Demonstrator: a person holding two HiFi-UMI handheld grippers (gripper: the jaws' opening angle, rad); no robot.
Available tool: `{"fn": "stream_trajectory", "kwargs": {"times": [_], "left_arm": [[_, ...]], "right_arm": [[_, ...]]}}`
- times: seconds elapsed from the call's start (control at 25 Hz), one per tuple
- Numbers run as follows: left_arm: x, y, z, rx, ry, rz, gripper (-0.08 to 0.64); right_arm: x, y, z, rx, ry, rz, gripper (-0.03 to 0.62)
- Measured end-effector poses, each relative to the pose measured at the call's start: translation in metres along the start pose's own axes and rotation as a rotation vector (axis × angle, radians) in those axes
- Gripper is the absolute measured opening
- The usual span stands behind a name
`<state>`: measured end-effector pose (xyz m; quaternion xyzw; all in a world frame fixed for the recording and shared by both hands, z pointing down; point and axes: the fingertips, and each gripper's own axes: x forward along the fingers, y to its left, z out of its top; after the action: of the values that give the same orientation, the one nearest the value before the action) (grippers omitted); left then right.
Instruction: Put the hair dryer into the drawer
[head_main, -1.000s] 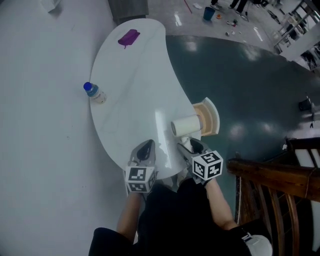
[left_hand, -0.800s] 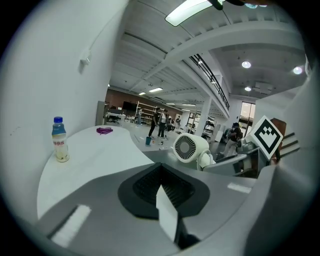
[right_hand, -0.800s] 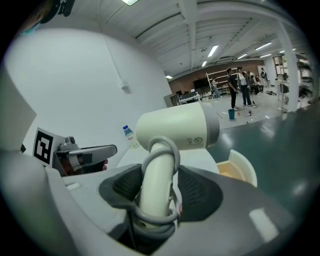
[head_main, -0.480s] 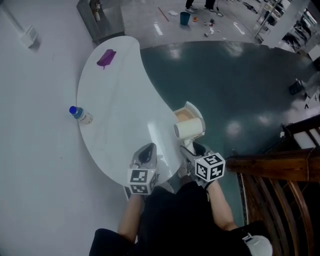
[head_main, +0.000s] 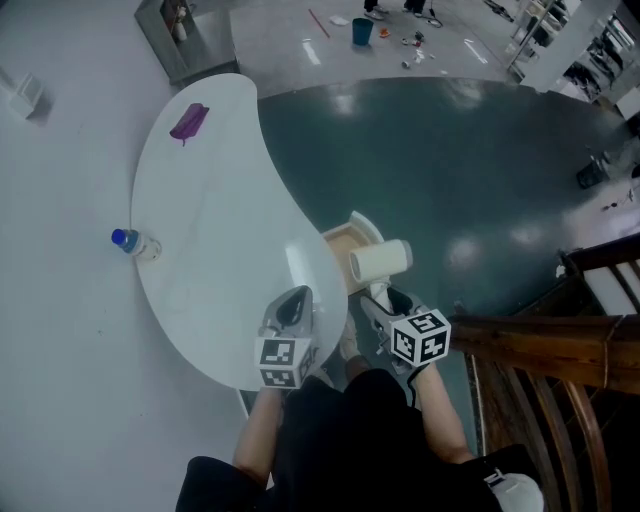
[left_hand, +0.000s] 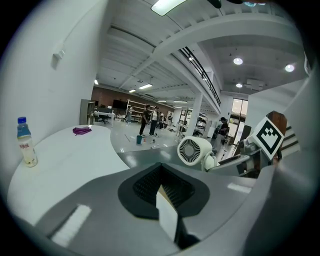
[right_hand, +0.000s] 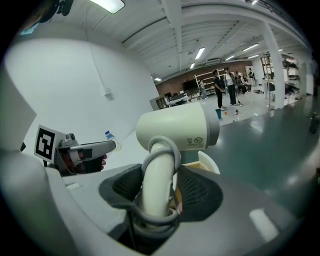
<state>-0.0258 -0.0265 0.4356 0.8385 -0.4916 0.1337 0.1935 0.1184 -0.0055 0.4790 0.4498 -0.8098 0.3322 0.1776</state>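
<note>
Counted 2 grippers, 1 hair dryer (head_main: 380, 260), 1 drawer (head_main: 364, 225), 1 table (head_main: 200, 200), 1 bottle (head_main: 133, 243) and 1 purple item (head_main: 188, 122). Pinched the cream hair dryer by its handle in the right gripper (head_main: 378, 298), 1 jaw pressed to each side of that handle, with 1 grey cord (right_hand: 165, 150) looped round it. Held the dryer up in the air with its barrel crosswise, just beside and above the open drawer, not inside it. Carried the left gripper (head_main: 290, 305) with its 2 jaws pressed together on nothing, over the table's near edge.

Found the drawer pulled out from the table's right edge, pale wooden inside facing up, curved white front on the far side from the table. Saw wide open room to the right of it, over the dark floor (head_main: 450, 160). Met 1 wooden frame (head_main: 540, 345) at the near right, close by the right gripper. Noted the bottle upright at the table's left edge and the purple item lying at its far end, well apart from each other and from both grippers, with bare top between.

Made out a glossy white, kidney-shaped tabletop and a glossy dark green floor throwing back the ceiling lights. Looked into a large hall behind, with shelving and a few people far off, too small to count.
</note>
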Motion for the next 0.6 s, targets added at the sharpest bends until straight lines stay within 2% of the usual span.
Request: {"fn": "stream_trajectory", "kwargs": {"times": [0.6], "left_arm": [[0.083,0.007,-0.044,-0.096,0.108,0.063,0.008]], "right_arm": [[0.065,-0.068,-0.024,0.015,0.168,0.059,0.227]]}}
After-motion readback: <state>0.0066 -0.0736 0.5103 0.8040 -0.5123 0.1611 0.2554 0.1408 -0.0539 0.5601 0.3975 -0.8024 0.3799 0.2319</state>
